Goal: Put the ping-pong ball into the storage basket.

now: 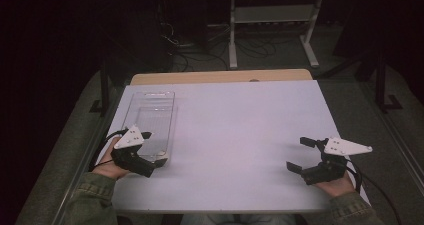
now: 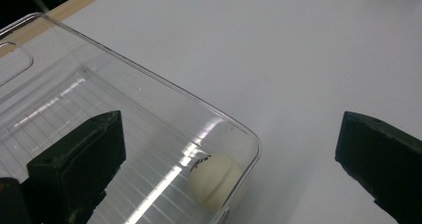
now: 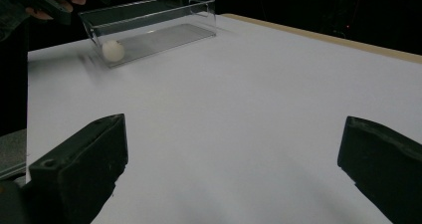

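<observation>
White ping-pong ball (image 2: 215, 181) rests in near corner of clear plastic bin (image 1: 150, 116) at tabletop (image 1: 240, 135) left edge. Left claw (image 1: 148, 148) wide open, empty, straddling bin's near corner wall. Right claw (image 1: 302, 154) wide open, empty, near right edge.

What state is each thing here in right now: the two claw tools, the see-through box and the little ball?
Left gripper: open, jaws astride the box's near corner.
Right gripper: open, holding nothing, above the bare table.
Clear box: upright, lidless.
White ball: inside the box, resting in its near corner.
</observation>
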A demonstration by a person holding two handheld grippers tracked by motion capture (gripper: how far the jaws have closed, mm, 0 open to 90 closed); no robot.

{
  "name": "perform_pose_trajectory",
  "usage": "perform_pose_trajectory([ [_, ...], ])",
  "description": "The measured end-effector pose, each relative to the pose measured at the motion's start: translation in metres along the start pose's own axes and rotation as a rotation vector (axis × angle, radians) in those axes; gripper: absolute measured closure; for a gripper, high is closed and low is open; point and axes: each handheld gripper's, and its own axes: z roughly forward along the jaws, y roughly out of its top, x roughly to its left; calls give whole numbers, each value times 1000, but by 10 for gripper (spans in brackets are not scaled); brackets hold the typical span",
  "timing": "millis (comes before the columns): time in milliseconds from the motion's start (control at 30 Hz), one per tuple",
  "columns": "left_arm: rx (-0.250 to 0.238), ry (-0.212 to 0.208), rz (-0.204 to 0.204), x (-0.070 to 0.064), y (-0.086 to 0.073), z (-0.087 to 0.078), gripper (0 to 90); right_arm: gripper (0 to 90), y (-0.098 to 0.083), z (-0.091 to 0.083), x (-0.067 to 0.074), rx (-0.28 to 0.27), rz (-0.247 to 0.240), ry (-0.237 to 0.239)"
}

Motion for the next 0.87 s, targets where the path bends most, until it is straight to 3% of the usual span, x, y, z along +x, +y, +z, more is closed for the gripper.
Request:
perform_pose_trajectory([
  [200, -26, 17, -9, -2, -4, -2, 0, 0, 1, 0, 1, -3, -5, 3],
  [267, -39, 24, -29, -2, -5, -3, 0, 0, 1, 0, 1, -4, -6, 3],
  [367, -64, 12, -61, -1, -9, -4, 0, 0, 1, -1, 1, -8, -7, 3],
  [533, -98, 8, -77, -1, -12, -6, 0, 0, 1, 0, 1, -8, -7, 6],
  [867, -98, -7, -93, -2, -17, -7, 0, 0, 2, 3, 1, -7, -7, 15],
])
